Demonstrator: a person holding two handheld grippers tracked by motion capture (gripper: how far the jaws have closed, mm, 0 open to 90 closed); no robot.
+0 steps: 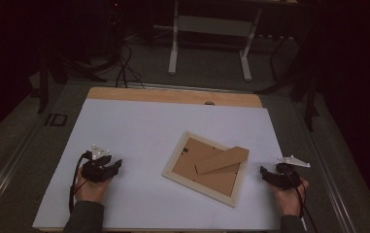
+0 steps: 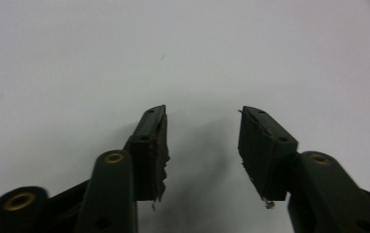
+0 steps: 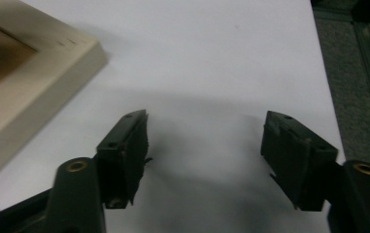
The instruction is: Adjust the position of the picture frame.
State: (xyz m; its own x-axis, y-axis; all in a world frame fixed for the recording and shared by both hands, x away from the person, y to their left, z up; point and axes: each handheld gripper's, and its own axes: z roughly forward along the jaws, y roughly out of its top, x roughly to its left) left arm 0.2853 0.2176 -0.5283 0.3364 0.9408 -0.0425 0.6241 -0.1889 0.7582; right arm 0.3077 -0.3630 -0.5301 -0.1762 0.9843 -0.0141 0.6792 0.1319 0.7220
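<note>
A light wooden picture frame (image 1: 205, 168) lies face down near the middle right of the white table (image 1: 139, 126), its brown backing board up and its brown stand flap (image 1: 222, 159) lying across it. My left gripper (image 1: 113, 165) rests low at the table's left, open, with bare white surface between its jaws (image 2: 202, 116). My right gripper (image 1: 266, 174) sits just right of the frame, open with nothing between its fingers (image 3: 204, 119). In the right gripper view a corner of the frame (image 3: 37, 73) lies to the upper left of the jaws, apart from them.
A strip of bare wood (image 1: 173, 95) runs along the table's far edge. Past it are dark floor, white legs of another table (image 1: 174, 48) and loose cables (image 1: 124, 68). The table's right edge (image 3: 326, 87) is close beside my right gripper.
</note>
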